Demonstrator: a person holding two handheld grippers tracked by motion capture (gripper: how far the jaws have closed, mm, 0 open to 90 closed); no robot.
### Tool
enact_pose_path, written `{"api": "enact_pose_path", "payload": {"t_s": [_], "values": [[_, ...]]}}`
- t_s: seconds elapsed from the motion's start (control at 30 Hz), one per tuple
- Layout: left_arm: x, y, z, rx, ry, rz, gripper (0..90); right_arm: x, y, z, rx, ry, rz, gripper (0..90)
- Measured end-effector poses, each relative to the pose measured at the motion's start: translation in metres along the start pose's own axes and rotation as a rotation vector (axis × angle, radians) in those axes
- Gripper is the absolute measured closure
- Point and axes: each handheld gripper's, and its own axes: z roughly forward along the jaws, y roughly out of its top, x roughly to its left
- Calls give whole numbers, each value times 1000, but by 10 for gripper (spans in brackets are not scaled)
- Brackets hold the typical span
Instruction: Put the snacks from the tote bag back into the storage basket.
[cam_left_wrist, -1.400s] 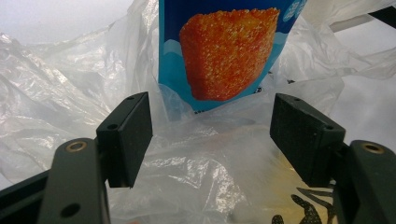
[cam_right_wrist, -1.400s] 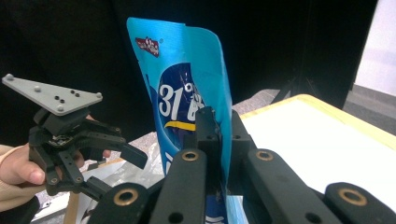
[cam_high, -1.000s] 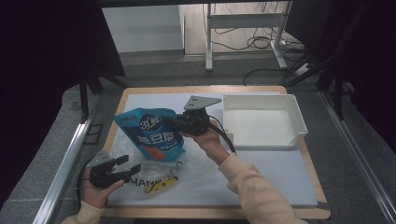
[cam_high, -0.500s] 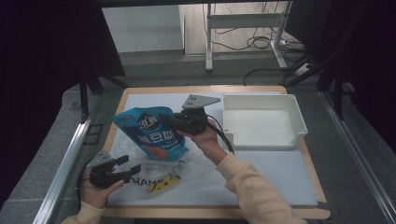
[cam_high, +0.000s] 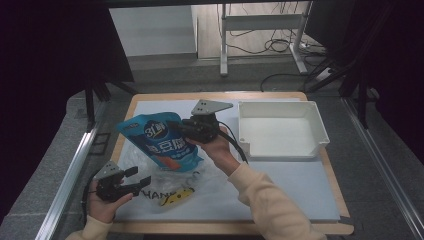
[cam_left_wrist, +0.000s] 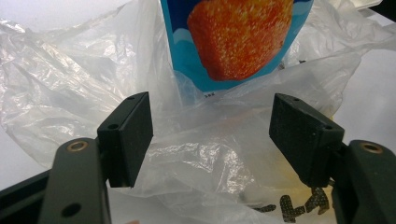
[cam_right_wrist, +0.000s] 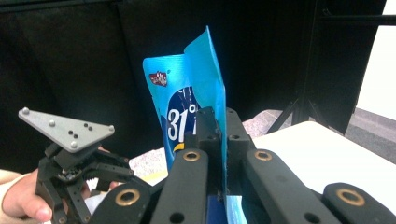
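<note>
A blue snack pouch (cam_high: 159, 142) with white lettering and an orange picture hangs tilted above the table. My right gripper (cam_high: 176, 128) is shut on its upper right edge. In the right gripper view the jaws (cam_right_wrist: 217, 128) pinch the pouch (cam_right_wrist: 184, 88) flat between them. Under it lies a crumpled clear plastic bag (cam_high: 150, 172), and the pouch's lower end (cam_left_wrist: 233, 42) dips among its folds. My left gripper (cam_high: 139, 176) rests low at the front left, open, aimed at the plastic bag (cam_left_wrist: 205, 158). Its pads (cam_left_wrist: 130, 133) stand wide apart, with only loose film ahead of them.
An empty white tray (cam_high: 320, 127) stands at the back right of the pale mat (cam_high: 290, 190). A yellow item (cam_high: 174, 198) and black lettering show through the plastic bag near the front. The left gripper (cam_right_wrist: 77, 170) also appears in the right gripper view.
The pouch and my right gripper have barely shifted, a touch to the left. My left gripper has stayed put.
</note>
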Motion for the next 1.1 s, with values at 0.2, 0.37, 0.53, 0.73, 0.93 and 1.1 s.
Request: {"api": "enact_pose_path", "payload": {"t_s": [0.2,0.37,0.53,0.73,0.93,1.1], "values": [[0,0,-1,-1,-1,0,306,2,6,0,-23,2,2,883],[0,0,-1,-8,3,-3,306,4,13,-2,-43,7,4,883],[0,0,-1,-9,1,-6,306,6,21,-7,-69,7,9,883],[0,0,-1,-11,2,-9,305,8,31,-12,-103,10,8,884],[0,0,0,-8,2,-7,305,10,39,-15,-114,9,-8,884],[0,0,0,-7,3,-6,304,11,44,-16,-124,6,-13,885]]}}
